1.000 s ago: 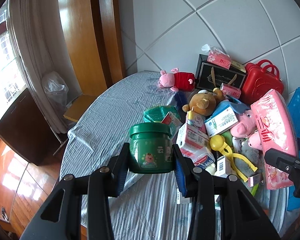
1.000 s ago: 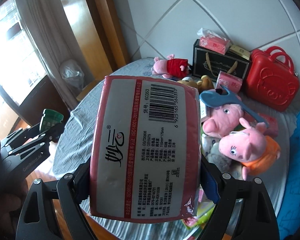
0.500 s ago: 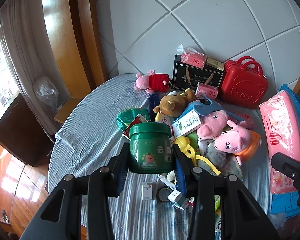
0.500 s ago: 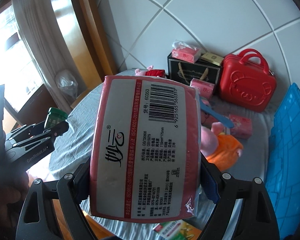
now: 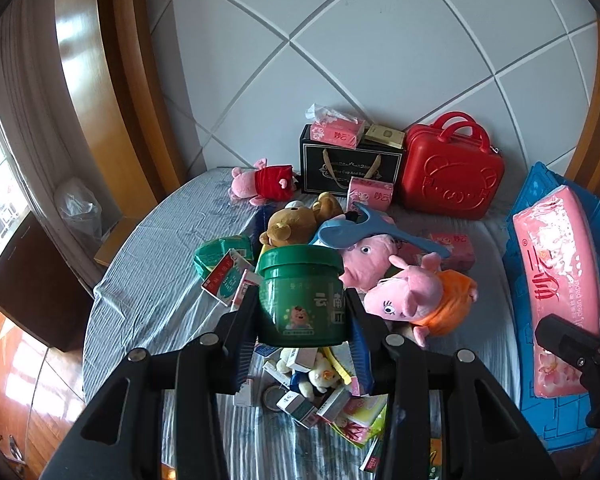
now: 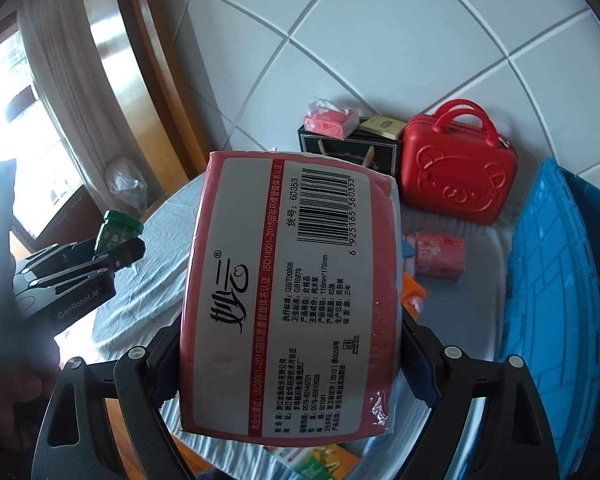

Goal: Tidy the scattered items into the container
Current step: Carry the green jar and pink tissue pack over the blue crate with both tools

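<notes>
My left gripper [image 5: 302, 312] is shut on a green lidded jar [image 5: 302, 296], held above a heap of plush toys and small boxes. My right gripper [image 6: 288, 356] is shut on a pink tissue pack [image 6: 292, 300], its barcode side facing the camera. In the left wrist view that tissue pack [image 5: 556, 280] hangs over the blue crate [image 5: 540, 412] at the right. The right wrist view shows the blue crate [image 6: 556, 300] at the right edge, and the left gripper [image 6: 96, 260] with the green jar [image 6: 118, 230] at the left.
Table with a grey striped cloth [image 5: 152, 288]. At the back stand a red case [image 5: 452, 176], a black gift bag [image 5: 348, 168] and a tissue box [image 5: 336, 130]. Pig plushes [image 5: 416, 296], a bear plush [image 5: 292, 224] and a blue spoon [image 5: 360, 228] lie mid-table. Wall behind.
Both grippers have moved right and risen with their loads. The tissue pack now hangs over the blue crate, and more of the crate shows in both views.
</notes>
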`<state>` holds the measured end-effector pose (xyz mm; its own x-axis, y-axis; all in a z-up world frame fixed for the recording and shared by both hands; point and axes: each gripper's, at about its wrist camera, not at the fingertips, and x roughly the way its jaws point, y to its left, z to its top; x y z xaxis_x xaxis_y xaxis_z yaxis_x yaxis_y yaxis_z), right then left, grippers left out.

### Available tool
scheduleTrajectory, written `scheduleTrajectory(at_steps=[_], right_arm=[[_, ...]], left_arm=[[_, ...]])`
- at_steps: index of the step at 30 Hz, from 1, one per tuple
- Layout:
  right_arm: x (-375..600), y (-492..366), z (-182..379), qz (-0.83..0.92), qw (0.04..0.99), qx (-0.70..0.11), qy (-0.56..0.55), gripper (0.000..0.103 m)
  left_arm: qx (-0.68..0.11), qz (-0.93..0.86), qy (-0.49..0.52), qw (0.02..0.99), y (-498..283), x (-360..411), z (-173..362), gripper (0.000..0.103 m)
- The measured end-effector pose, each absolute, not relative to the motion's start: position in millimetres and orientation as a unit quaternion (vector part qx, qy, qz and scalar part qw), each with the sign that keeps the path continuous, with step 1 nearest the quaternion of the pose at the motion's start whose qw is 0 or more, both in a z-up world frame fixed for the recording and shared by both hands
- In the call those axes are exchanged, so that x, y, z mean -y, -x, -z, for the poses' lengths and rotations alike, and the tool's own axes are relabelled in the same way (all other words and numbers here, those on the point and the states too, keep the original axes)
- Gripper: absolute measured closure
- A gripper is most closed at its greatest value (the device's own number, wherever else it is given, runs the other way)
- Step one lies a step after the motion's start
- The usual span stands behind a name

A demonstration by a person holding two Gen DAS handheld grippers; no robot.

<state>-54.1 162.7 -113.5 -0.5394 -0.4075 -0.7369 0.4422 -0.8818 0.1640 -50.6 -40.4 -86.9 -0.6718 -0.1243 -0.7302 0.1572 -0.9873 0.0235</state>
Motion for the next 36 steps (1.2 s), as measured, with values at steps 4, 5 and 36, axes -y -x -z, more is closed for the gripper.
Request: scheduleTrajectory(at_steps=[4, 5, 36], right_arm=[[-192.8, 55.8, 111.4, 0.879, 0.235, -0.014, -0.415, 0.015], [-201.8, 56.6, 111.2, 0.879, 0.231, -0.009, -0.417, 0.015], [-470.7, 31.1, 65.9, 0.922, 0.054, 0.112, -0.366, 0.014]], left_arm=[[-0.014, 0.918, -0.391, 0.062, 53.8, 11.1, 72.0, 0.063], [-0.012, 0.919, -0.389, 0.058, 55.0, 3.9, 68.1, 0.063], [0.093, 0.921, -0.346, -0.155, 96.2, -292.0, 12.2, 0.063]])
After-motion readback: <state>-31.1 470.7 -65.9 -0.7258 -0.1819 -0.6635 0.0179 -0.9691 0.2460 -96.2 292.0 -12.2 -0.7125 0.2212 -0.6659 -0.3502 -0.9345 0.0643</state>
